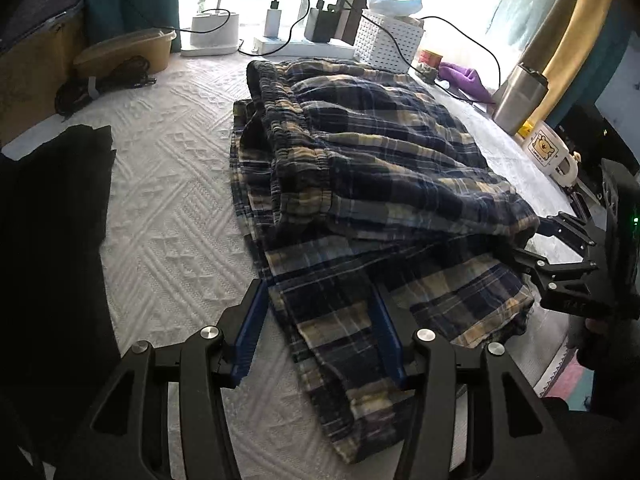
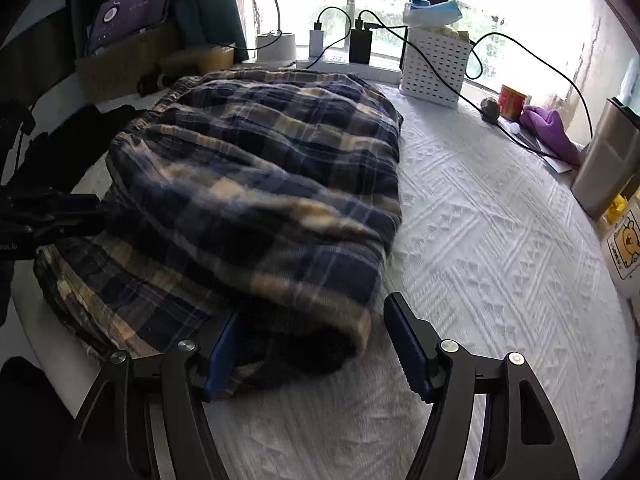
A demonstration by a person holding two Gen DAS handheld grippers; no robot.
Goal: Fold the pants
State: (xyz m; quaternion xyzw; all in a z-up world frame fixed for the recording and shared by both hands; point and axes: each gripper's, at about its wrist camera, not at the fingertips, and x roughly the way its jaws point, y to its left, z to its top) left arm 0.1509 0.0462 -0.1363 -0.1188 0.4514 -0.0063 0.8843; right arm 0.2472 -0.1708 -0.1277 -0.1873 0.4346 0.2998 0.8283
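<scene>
blue-padded fingers of the left gripper stand wide apart at the near edge of the bed, with a strip of the plaid pants lying loose between them, nothing pinched. likewise the right gripper is spread wide, its left pad against the near end of the folded bundle and its right pad over bare cover; it holds nothing. in the left wrist view the right gripper's tips reach the cloth's right edge, and whether they touch it i cannot tell.

beyond the fingers the pants lie folded over on themselves in the middle of the white quilted cover, elastic waistband toward the left. dark fabric rests well to the left of them. a bear mug and a steel tumbler stand along the right side. farthest off, by the window, sit a white perforated basket, chargers with black cables and a purple cloth.
</scene>
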